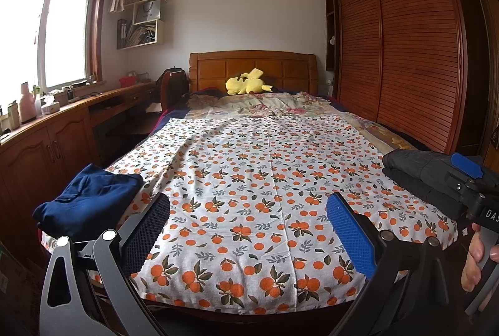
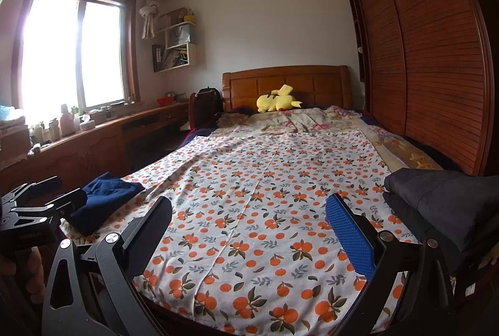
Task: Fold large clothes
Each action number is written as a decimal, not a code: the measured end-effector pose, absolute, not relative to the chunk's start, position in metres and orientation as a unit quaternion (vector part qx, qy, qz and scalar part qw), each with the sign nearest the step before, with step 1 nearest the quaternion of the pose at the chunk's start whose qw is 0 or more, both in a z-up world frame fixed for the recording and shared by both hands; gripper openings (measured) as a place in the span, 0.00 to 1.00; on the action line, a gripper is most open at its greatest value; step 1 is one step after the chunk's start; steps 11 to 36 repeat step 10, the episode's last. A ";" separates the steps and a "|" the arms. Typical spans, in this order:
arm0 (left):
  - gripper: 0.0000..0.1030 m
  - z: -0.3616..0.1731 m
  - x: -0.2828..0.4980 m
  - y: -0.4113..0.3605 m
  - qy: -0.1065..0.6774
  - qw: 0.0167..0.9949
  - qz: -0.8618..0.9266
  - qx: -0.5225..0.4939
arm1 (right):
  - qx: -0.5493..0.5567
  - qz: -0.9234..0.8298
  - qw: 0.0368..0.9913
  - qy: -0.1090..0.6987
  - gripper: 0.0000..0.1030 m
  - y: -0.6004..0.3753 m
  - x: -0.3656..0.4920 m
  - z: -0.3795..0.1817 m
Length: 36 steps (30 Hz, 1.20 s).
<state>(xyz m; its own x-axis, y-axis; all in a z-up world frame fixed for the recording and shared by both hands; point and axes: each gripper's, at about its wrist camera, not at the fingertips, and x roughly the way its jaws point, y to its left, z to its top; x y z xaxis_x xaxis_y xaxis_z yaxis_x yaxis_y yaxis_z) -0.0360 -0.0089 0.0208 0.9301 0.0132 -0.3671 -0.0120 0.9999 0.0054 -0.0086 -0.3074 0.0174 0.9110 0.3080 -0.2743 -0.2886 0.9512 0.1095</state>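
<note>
From the left wrist, the left tool (image 1: 248, 230) is held wide and empty; a navy garment (image 1: 90, 198) lies bunched at the bed's left corner and may be dragged off.

From the right wrist, the right tool (image 2: 249, 230) is likewise spread; a dark garment (image 2: 443, 205), seemingly folded, could be snagged.

Black grippers (image 1: 248, 219), blue pads (image 1: 349, 234), perhaps bare fingers (image 1: 472, 261)

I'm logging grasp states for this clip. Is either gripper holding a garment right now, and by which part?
Nothing is held. The left gripper and right gripper are both open over the orange-print sheet, apart from the navy garment and the black garment.
</note>
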 end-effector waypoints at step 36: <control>0.98 0.019 -0.035 -0.011 0.185 0.983 0.011 0.004 | 0.034 0.152 0.977 0.146 0.93 -0.308 -0.008 0.017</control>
